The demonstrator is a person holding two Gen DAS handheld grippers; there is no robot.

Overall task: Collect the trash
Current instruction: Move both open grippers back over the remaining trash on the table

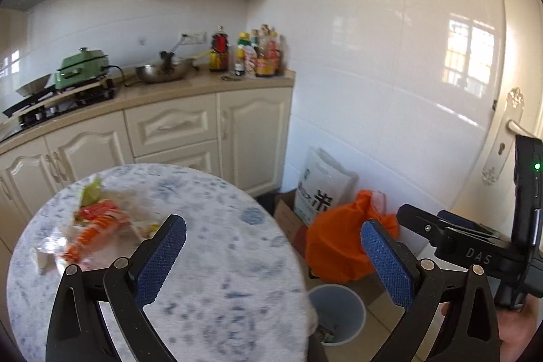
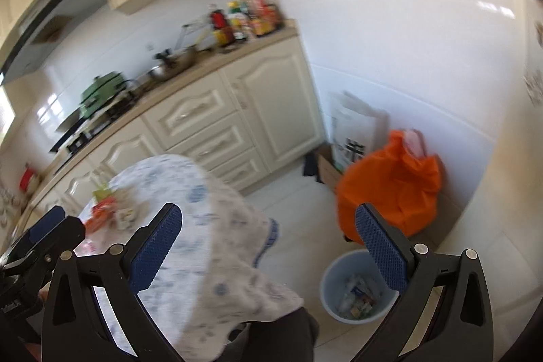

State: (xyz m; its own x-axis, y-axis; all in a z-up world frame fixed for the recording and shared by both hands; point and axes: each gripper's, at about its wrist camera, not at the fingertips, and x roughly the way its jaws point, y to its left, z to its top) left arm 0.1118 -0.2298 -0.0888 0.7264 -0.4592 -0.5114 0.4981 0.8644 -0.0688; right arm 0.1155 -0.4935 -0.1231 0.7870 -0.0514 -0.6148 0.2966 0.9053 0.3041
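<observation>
Kitchen, round table (image 1: 210, 260) under patterned cloth. Wrappers (image 1: 95, 223) piled at far left edge; bin (image 2: 356, 287) on floor beside table. Left gripper (image 1: 271, 256) and right gripper (image 2: 268, 250) spread wide, empty. Risks: thin film slipping from pads, cloth snagging, drops missing bin.

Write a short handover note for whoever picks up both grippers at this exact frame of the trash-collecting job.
Left gripper: open, empty, above the round table.
Right gripper: open, empty, between the table edge and the floor.
Trash: a pile of wrappers, orange, green and clear, lies on the far left part of the table; neither gripper touches it.
Bin: the pale blue wastebasket stands on the floor right of the table, in front of an orange bag, and already holds some packaging.
Done: some trash is binned.
Left: pick up the wrappers and drop them in the wastebasket.
</observation>
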